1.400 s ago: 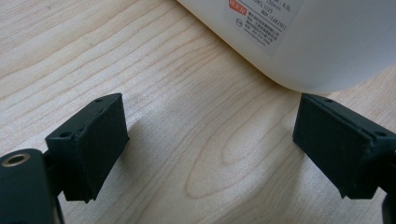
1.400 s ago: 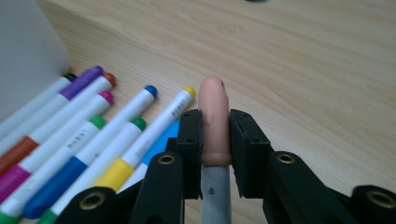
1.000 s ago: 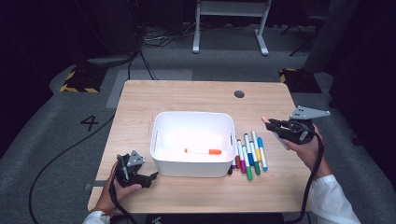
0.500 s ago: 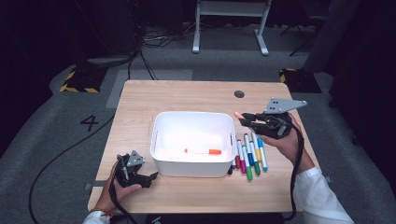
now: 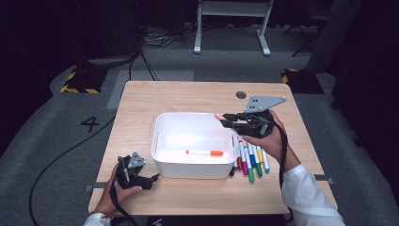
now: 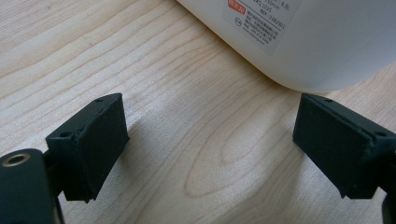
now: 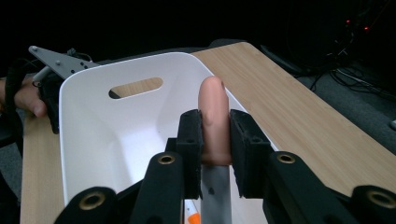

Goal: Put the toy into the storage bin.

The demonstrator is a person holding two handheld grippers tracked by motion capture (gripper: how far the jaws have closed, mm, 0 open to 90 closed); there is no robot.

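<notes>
Wooden table [image 5: 141,108] on grey floor, dark room. Right gripper [image 5: 220,118] clamped on a peach-capped marker [image 7: 212,116], held over the bin's [image 5: 162,160] right rim, cap pointing left. Orange marker [image 5: 204,152] lies inside the bin near its near wall. Row of markers [image 5: 251,160] on the table just right of the bin, under the right hand. Left gripper [image 5: 153,179] rests at the bin's near-left corner, jaws wide apart, nothing between them.

Pale peach-capped marker [image 7: 213,122], body apparently white-grey, clamped cap-forward and roughly level over the right rim of the white bin [image 5: 162,160], where an orange-capped marker [image 5: 204,152] lies flat.
</notes>
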